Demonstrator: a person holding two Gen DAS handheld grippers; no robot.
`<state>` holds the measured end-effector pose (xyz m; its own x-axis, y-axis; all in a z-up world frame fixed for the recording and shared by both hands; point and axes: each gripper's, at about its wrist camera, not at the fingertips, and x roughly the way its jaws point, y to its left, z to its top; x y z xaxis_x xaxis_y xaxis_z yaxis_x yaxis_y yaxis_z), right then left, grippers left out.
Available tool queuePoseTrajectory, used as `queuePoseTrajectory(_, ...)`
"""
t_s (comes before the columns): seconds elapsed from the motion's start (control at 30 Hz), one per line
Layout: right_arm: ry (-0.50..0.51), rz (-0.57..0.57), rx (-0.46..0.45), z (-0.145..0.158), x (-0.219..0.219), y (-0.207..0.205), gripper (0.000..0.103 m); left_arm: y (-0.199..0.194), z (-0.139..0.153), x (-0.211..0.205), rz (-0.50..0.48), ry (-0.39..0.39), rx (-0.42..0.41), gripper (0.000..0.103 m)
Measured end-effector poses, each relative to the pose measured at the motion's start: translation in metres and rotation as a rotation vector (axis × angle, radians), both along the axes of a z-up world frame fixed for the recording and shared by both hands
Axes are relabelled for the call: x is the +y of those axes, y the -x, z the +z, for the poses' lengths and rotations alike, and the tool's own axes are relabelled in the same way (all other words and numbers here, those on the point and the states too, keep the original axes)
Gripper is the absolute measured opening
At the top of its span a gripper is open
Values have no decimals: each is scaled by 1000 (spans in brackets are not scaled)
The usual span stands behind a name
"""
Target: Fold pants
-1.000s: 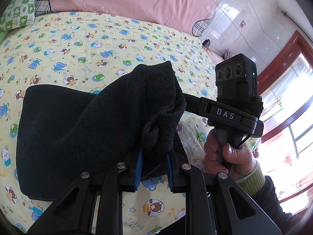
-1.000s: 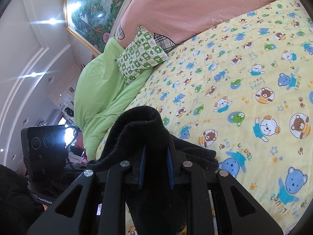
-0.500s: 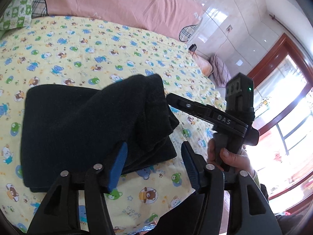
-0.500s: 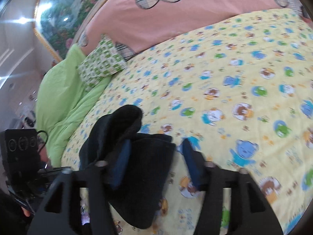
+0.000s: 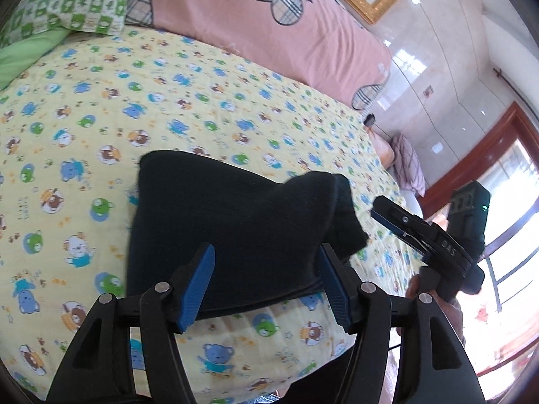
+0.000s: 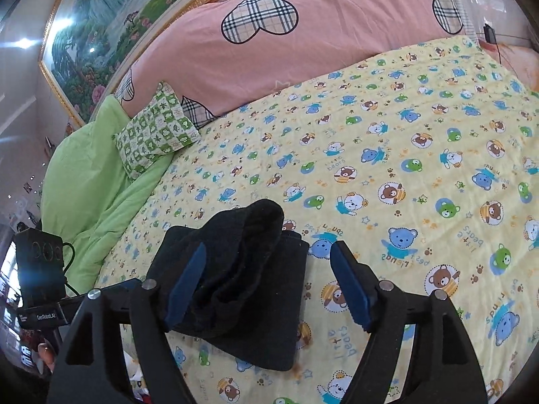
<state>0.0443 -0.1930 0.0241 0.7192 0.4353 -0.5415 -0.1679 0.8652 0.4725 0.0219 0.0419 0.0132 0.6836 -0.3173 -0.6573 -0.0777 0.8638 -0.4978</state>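
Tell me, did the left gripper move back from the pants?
Yes. The left gripper, jaws just opening, let go and backed toward the bed's near edge; the pants now lie beyond it.

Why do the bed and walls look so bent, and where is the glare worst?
Left wrist view: fisheye lens curves the bed sheet; the window at right is blown out white. Right wrist view: same bending, dark corners; ceiling lights flare at left.

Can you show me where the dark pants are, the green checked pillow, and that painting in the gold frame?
dark pants (image 6: 256,269): right wrist view, on the bunched top fold.
green checked pillow (image 6: 156,133): right wrist view, on the middle of its patterned face.
painting (image 6: 111,30): right wrist view, on the painted landscape inside the gold frame.
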Motion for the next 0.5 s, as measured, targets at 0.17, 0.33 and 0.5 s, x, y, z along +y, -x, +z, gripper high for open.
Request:
queuePoseTrajectory(0.17, 61, -7, -23, 11, 22, 2, 82, 6, -1, 21, 51, 3, -2, 67)
queuePoseTrajectory(0.33, 89, -22, -20, 16, 37, -1, 86, 10, -3, 39, 97, 5, 2, 67)
queuePoseTrajectory(0.5, 124, -64, 2, 13, 44, -7, 89, 9, -7, 51, 126, 3, 12, 71)
